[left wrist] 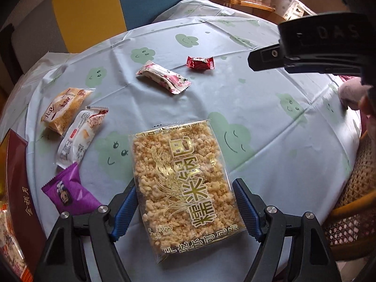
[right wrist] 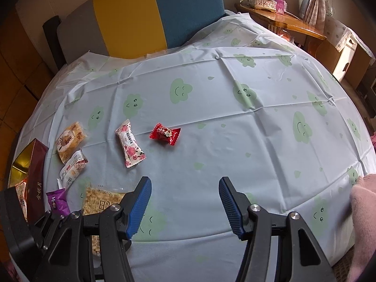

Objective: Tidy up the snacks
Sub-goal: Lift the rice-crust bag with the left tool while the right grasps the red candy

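Observation:
My left gripper [left wrist: 185,190] is open, its blue pads on either side of a large clear pack of puffed rice cake [left wrist: 183,183] that lies flat on the table; I cannot tell whether the pads touch it. The pack also shows in the right wrist view [right wrist: 101,202]. Loose snacks lie beyond it: a purple packet [left wrist: 70,192], a white packet [left wrist: 77,136], an orange-brown packet [left wrist: 63,108], a pink floral packet [left wrist: 164,77] and a red candy [left wrist: 201,63]. My right gripper [right wrist: 184,188] is open and empty above bare tablecloth, with the red candy [right wrist: 165,135] ahead of it.
A dark red gift box [left wrist: 16,188] with snacks inside stands at the table's left edge. The round table has a pale blue cloud-print cloth [right wrist: 235,141]. A wicker chair [left wrist: 352,211] stands at the right. A wooden side table [right wrist: 282,21] stands at the back.

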`<state>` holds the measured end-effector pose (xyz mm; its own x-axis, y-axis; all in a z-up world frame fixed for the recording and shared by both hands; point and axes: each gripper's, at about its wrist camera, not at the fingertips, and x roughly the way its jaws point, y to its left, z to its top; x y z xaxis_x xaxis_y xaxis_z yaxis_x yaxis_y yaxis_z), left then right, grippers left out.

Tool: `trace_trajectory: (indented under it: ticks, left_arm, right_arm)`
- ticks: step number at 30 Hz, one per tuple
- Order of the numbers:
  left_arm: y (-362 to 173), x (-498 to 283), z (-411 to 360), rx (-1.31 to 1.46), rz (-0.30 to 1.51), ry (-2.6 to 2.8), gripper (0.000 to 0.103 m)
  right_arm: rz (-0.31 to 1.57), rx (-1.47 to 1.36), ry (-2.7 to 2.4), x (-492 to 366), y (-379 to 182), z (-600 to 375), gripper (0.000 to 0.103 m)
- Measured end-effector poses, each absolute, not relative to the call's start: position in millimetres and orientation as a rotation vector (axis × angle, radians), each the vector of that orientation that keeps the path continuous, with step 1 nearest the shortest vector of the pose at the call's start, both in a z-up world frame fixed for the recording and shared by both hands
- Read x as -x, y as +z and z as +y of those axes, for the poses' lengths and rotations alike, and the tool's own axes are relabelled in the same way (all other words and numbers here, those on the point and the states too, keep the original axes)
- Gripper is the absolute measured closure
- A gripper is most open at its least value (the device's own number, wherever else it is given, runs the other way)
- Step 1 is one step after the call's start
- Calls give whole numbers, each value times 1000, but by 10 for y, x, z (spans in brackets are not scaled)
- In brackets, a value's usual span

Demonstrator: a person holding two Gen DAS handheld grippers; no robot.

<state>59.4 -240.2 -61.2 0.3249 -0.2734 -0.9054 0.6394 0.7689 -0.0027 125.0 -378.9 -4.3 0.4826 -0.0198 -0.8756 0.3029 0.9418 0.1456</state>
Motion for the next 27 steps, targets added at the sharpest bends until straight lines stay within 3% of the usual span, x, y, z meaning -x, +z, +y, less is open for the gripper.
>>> trace_trajectory:
  ticks: [17,27]
  left_arm:
    - [-665,-608,-1861,-271,1129,-646,24]
    - [-611,-467,-1694,-245,1104,-657,25]
  right_arm:
    - [1207,-58,-91,-1337,-314,-3334,42]
    - [1204,-15,-50,-1245,-57,-3372,46]
